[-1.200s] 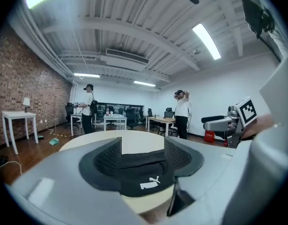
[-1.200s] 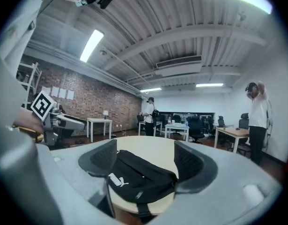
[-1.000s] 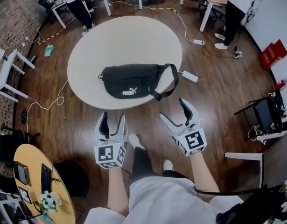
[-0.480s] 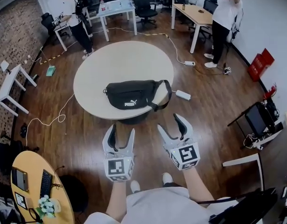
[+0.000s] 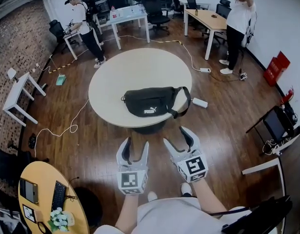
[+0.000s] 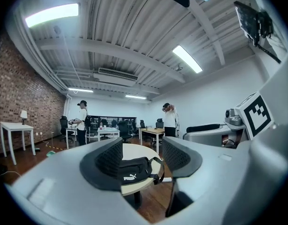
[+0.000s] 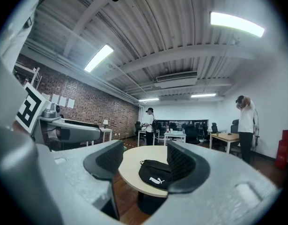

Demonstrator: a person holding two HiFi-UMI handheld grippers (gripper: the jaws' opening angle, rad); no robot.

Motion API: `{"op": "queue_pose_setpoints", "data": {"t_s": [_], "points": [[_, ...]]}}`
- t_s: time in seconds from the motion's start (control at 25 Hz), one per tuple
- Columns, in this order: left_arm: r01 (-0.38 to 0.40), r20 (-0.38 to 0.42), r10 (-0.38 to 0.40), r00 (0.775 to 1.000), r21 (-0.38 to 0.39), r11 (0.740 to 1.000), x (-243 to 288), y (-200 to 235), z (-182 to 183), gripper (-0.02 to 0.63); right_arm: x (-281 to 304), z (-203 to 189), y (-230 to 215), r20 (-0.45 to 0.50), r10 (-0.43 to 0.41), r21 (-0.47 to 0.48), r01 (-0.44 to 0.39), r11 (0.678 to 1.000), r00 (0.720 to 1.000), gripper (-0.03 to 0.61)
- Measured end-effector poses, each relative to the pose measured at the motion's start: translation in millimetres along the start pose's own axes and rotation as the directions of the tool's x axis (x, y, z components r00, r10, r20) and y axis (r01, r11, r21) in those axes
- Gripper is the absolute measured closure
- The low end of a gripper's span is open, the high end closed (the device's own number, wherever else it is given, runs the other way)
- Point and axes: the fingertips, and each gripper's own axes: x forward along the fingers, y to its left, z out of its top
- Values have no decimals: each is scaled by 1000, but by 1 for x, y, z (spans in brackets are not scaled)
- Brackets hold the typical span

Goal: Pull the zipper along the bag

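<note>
Bag (image 5: 150,101) sits by the near edge of the table (image 5: 140,67), zip too tiny to read. Left gripper (image 5: 135,144) and right gripper (image 5: 175,135) hang short of it, jaws just narrowed a bit but apart on nothing. Any pull wants one pinning the bag

The head view looks steeply down from above the person onto the floor and the round table (image 5: 115,77) a little ahead. Each gripper view sits lower, just above tabletop height, and faces level toward that table from some way off, also taking in the ceiling (image 6: 134,32). All three views share the table and the bag (image 5: 152,101) on it.
</note>
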Motion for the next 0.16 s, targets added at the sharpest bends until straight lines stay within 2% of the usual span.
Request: {"op": "queue_pose_setpoints", "data": {"t_s": [0.16], "points": [[-18,-8,18,1000,3,1000,-18,20,-3,337,8,-2,25,-16,5,-2,-5,1000,1000,308]]}}
